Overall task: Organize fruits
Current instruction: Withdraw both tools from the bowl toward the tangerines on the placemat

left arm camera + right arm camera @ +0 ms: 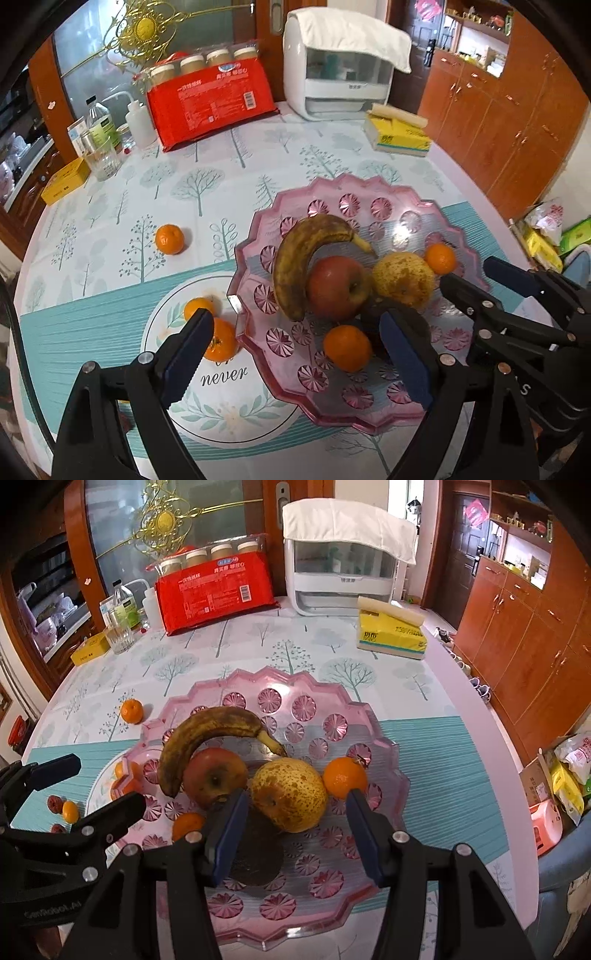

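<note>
**Listener:** What is in front of you, and what are your jaws doing?

**Me:** I hold two grippers above a round table with a tree-patterned cloth. My left gripper [297, 354] stands wide open with nothing between its blue pads; my right gripper [295, 834] is partly open and also empty, hanging over the near half of a pink scalloped fruit tray [373, 716].

**Listener:** Where is the fruit?

**Me:** On the tray lie a brown-spotted banana [207, 738], a red apple [214, 775] touching it, a speckled yellow pear [291, 797] just beside the apple, and two tangerines. A dark, flat round thing [255, 860] lies under my right jaws; I cannot tell what it is. Off the tray, a far tangerine [169, 239] sits alone on the cloth, and a pair of tangerines [218, 338] rest just beside the tray's left rim, close to my left finger.

**Listener:** How will those loose ones handle?

**Me:** I judge them light, round and soft-skinned, likely to roll if nudged and to bruise if squeezed hard. I would close across the widest middle, pads on opposite sides, with gentle pressure. The banana looks overripe, so it probably dents easily. The tray looks like rigid plastic or glass and could slide if bumped.
</note>
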Motion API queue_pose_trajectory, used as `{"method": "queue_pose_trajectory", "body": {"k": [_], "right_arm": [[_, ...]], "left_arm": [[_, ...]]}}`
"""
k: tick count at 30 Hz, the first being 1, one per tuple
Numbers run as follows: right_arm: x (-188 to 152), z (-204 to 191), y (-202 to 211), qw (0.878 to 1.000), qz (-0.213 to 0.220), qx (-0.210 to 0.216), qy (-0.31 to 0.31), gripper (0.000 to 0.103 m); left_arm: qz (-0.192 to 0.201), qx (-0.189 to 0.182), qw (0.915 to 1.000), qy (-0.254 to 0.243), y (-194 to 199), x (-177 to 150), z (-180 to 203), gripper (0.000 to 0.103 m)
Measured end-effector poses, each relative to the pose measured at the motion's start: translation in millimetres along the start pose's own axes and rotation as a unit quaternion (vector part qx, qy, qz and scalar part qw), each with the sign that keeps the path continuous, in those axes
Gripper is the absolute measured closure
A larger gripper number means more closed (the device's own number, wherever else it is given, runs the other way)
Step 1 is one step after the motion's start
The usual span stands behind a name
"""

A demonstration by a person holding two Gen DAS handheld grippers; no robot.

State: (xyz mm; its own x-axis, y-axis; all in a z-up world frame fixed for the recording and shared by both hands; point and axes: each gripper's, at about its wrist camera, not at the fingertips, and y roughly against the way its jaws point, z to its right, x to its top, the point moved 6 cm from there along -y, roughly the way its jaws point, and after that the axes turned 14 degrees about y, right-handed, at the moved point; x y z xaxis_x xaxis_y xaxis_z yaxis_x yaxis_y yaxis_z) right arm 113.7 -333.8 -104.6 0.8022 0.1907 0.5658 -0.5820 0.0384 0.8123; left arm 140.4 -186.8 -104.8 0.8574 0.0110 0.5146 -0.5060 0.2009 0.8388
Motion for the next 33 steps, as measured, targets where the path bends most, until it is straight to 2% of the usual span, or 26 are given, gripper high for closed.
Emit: {"method": "queue_pose_trajectory", "body": {"k": [6,11,18,24,29,33], "right_arm": [[12,-8,25,1.0,0.023,-0.013,-0.013,0.047],[23,-28,43,0.999,0.04,-0.017,-0.015,0.047],[37,-76,50,0.999,0.045,-0.016,-0.008,0.047],[45,-120,42,0.999,0.039,-0.008,-0.011,0.047],[49,-157,24,0.999,0.027,-0.001,-0.017,0.047],[49,-178,7,0.999,0.021,-0.006,-0.029,0.047]], "left_arm": [[0.025,-0.021,0.9993,-0.016,28,7,-8,0.012],[0.025,-0.023,0.9993,-0.015,45,12,-32,0.012],[0.029,-0.009,0.9994,0.015,61,24,-109,0.012],[0.028,0.02,0.9991,0.024,63,37,-176,0.012],[0.026,0.033,0.999,0.015,56,55,-216,0.012],[0.02,0.029,0.999,-0.027,44,79,-230,0.012]]}}
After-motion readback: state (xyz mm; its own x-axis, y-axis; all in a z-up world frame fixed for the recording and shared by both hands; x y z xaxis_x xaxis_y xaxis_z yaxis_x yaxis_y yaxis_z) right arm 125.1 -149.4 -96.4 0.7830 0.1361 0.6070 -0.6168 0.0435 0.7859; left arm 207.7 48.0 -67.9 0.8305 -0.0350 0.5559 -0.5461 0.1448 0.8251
